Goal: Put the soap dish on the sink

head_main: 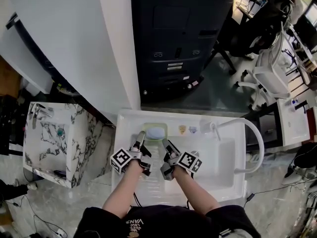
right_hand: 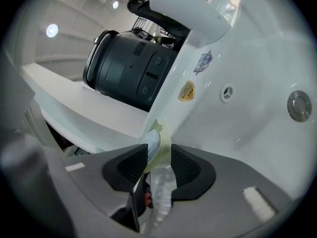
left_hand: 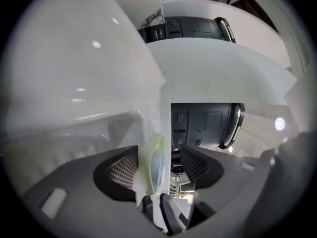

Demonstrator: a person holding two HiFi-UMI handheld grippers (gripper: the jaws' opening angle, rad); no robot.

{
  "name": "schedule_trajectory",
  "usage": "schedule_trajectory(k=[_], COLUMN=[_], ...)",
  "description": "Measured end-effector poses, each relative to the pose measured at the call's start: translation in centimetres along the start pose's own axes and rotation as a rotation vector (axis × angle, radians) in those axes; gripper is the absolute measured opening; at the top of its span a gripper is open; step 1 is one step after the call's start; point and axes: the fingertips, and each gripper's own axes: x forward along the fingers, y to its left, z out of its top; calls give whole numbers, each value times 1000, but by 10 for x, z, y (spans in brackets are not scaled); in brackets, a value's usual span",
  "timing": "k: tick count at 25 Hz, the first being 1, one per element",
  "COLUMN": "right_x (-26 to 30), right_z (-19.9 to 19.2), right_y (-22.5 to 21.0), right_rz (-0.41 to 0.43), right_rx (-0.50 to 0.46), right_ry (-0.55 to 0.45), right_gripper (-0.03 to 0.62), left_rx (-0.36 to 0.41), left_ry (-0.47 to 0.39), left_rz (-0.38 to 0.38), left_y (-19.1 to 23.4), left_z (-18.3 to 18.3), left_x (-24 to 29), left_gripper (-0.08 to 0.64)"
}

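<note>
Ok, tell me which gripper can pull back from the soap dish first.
Left, probably: the left gripper stands open with clear room beside the soap dish rim, while the right gripper, also open, sits closer round it.

Both bare forearms extend forward side by side: left forearm, right forearm. Left gripper and right gripper converge slightly, tips close together — jaws of each stand apart, not clamping.
</note>
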Motion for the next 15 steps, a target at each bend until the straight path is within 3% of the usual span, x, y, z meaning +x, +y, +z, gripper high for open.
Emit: schedule_trajectory(k=[7, 15], right_x=[-9, -1], right_z=[-10, -34], right_y=[-3, -2], right_rz=[-69, -70], right_rx=[-209, -288], right_ry=[62, 151], right_gripper=[123, 120], left_rx=[-13, -11], left_ry=[-10, -9], left_rz=[-2, -13], left_y=[0, -1], left_z=[0, -1], left_x=[-2, -2], left_gripper=[299, 299])
